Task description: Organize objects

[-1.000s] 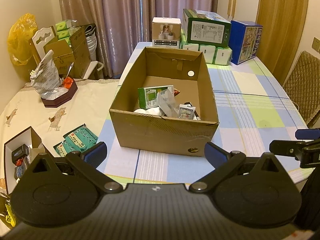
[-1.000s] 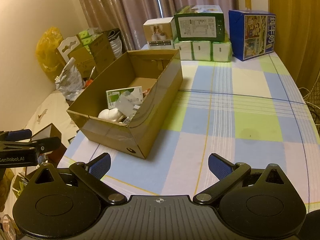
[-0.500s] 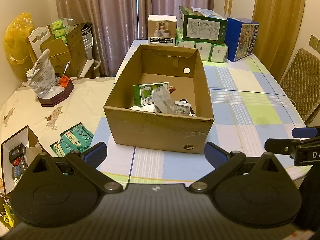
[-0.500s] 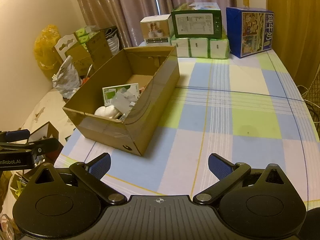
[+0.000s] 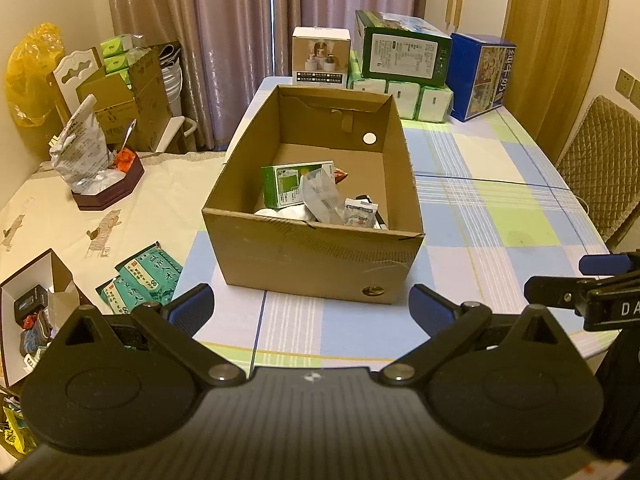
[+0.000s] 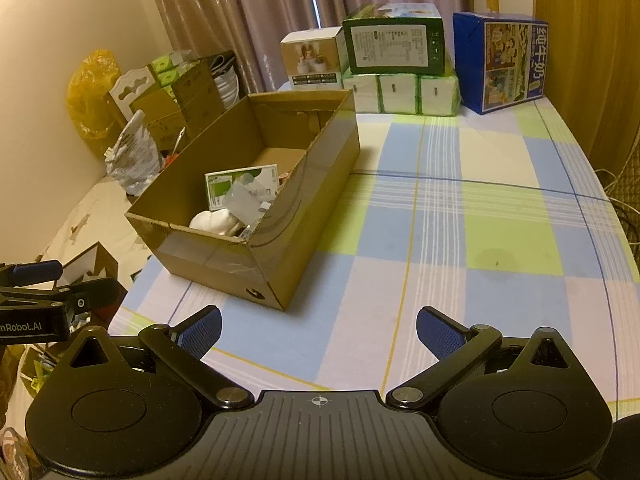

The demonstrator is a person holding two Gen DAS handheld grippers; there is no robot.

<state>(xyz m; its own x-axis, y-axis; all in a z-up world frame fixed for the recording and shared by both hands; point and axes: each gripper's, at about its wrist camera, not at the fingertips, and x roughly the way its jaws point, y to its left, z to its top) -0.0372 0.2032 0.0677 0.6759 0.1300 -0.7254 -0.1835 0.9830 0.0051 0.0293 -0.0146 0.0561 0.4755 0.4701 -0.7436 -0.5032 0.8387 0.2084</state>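
We have a long table under a blue, green and white checked cloth (image 6: 472,216), most of it bare on the right. At its far end sits a stack of packaged cartons (image 5: 404,60), green, white and blue, pushed back against the curtain, presumably stored out of the working area. The open brown cardboard box (image 5: 316,264) stands near the table's front left edge, within reach of both tools, so it reads as the collecting bin. Inside, bunched at the near end: a green-and-white small carton (image 5: 294,184) leaning upright, a crumpled clear plastic bag (image 5: 320,198) against it, a small white sachet (image 5: 360,213) beside that, and something white and rounded (image 6: 214,220) we cannot identify. So loose items lie in the box. This fits either a box filled from a cleared table or a box awaiting emptying.

Our left gripper (image 5: 310,308) hovers low in front of the box, fingers spread wide, nothing between them. Our right gripper (image 6: 318,328) hangs over the bare cloth to the right of the box, likewise spread and empty. Green tea packets (image 5: 144,280) lie on the cream-clothed side table.
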